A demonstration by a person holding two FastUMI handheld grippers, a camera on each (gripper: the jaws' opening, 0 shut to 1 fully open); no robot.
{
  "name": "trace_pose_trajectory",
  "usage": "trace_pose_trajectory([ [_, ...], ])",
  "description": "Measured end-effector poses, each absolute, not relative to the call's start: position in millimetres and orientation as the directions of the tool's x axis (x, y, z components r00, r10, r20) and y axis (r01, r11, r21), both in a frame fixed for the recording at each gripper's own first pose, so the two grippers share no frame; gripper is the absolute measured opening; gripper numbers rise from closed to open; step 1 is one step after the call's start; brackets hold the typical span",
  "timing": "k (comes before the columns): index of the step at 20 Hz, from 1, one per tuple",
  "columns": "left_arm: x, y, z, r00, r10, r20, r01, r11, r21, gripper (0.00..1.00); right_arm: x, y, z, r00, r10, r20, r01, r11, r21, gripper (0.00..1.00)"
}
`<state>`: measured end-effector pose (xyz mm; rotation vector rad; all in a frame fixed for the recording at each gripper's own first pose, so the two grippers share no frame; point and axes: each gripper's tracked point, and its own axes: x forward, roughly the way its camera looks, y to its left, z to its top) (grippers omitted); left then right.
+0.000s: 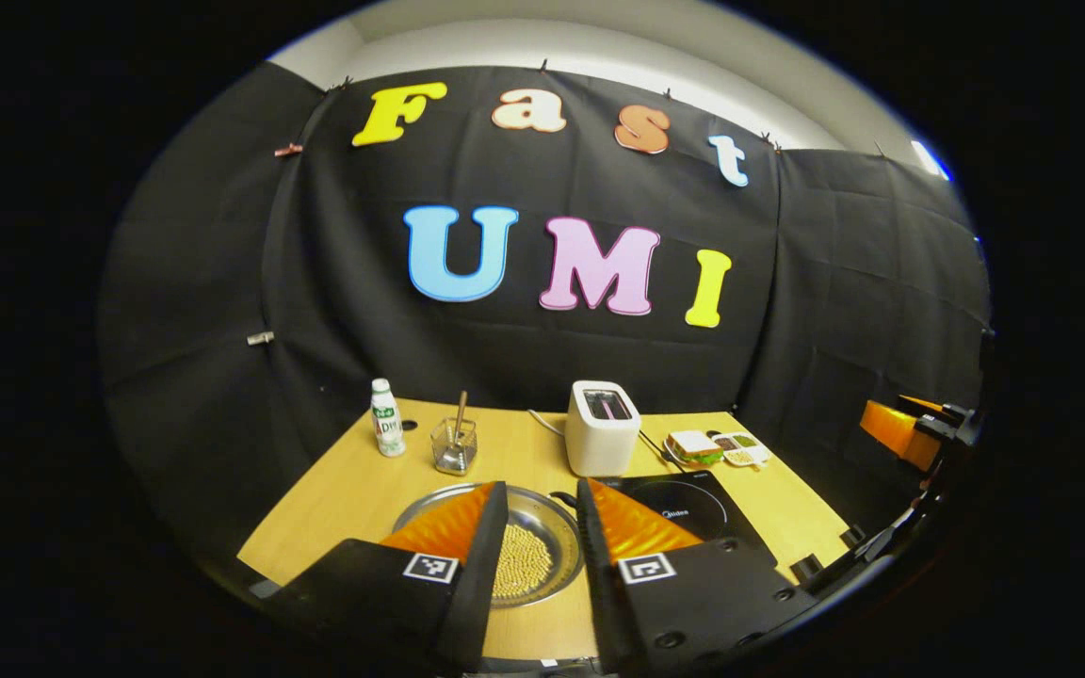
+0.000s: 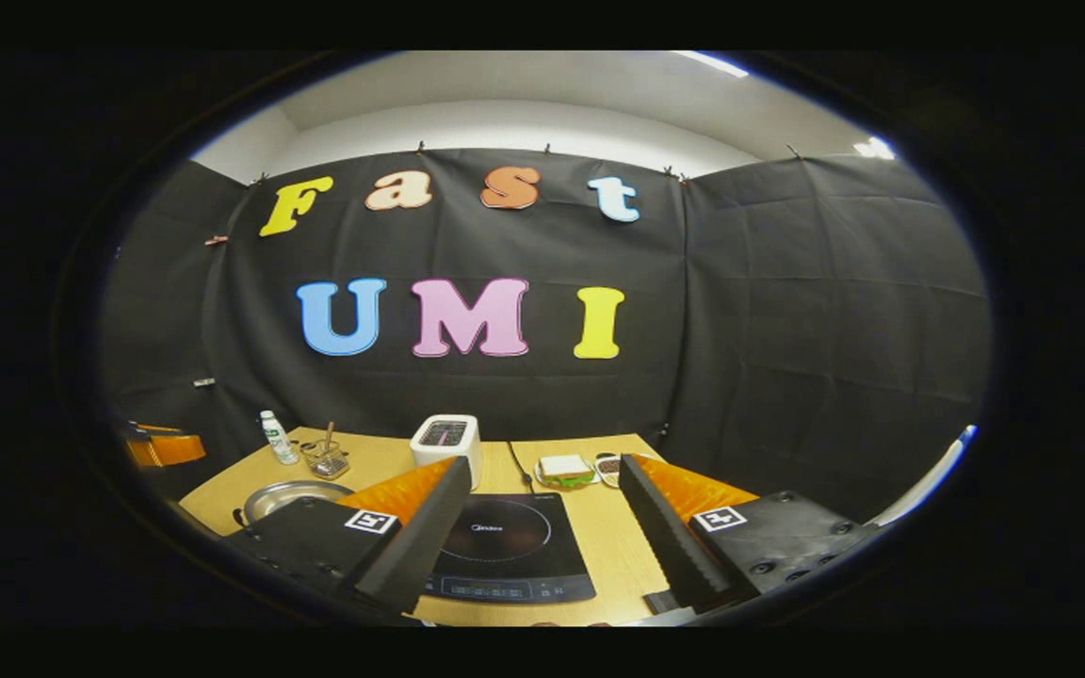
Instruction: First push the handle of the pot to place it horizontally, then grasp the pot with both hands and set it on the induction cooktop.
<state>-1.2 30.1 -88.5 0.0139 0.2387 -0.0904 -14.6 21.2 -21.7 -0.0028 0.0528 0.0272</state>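
Note:
A shallow metal pot (image 1: 542, 527) holding yellowish beans sits on the wooden table (image 1: 354, 494), just ahead of and between my left gripper's fingers. A dark handle (image 1: 562, 496) sticks out from its far right rim, toward the black induction cooktop (image 1: 688, 508) beside it. My left gripper (image 1: 542, 490) is open above the pot's near side and holds nothing. In the right gripper view the cooktop (image 2: 505, 541) lies straight ahead and the pot (image 2: 290, 496) is to its left. My right gripper (image 2: 542, 466) hovers open over the cooktop with nothing in it.
Behind the pot stand a small bottle (image 1: 387, 419), a glass (image 1: 454, 446) with a stick in it and a white toaster (image 1: 602, 428). A sandwich on a plate (image 1: 693, 447) and small dishes (image 1: 742, 449) lie at the back right. The black cloth wall closes in the table.

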Motion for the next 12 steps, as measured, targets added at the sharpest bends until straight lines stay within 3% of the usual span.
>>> trace_pose_trajectory([
  [3, 0.2, 35.2, -104.1, 0.946, -0.137, -0.295, 0.136, 0.99, -0.021, 0.23, -14.0, 25.1, -25.0, 0.997, 0.034, -0.065, -0.034, 0.999, -0.001, 1.0],
  [4, 0.9, 40.7, -108.0, 0.942, -0.131, -0.31, 0.135, 0.991, -0.009, 0.05, -13.5, 26.8, -26.6, 0.997, 0.037, -0.07, -0.038, 0.999, -0.003, 0.98],
  [5, 0.7, 45.8, -112.9, 0.938, -0.128, -0.322, 0.135, 0.991, -0.001, 0.09, -13.7, 28.9, -27.5, 0.996, 0.042, -0.074, -0.042, 0.999, -0.003, 0.98],
  [6, -0.4, 47.2, -118.0, 0.932, -0.138, -0.336, 0.143, 0.99, -0.009, 0.05, -13.5, 31.0, -28.3, 0.996, 0.046, -0.076, -0.046, 0.999, -0.004, 0.98],
  [12, -6.4, 68.7, -159.5, 0.884, -0.156, -0.441, 0.141, 0.988, -0.066, 0.05, -13.0, 42.9, -32.5, 0.994, 0.066, -0.087, -0.066, 0.998, -0.005, 0.98],
])
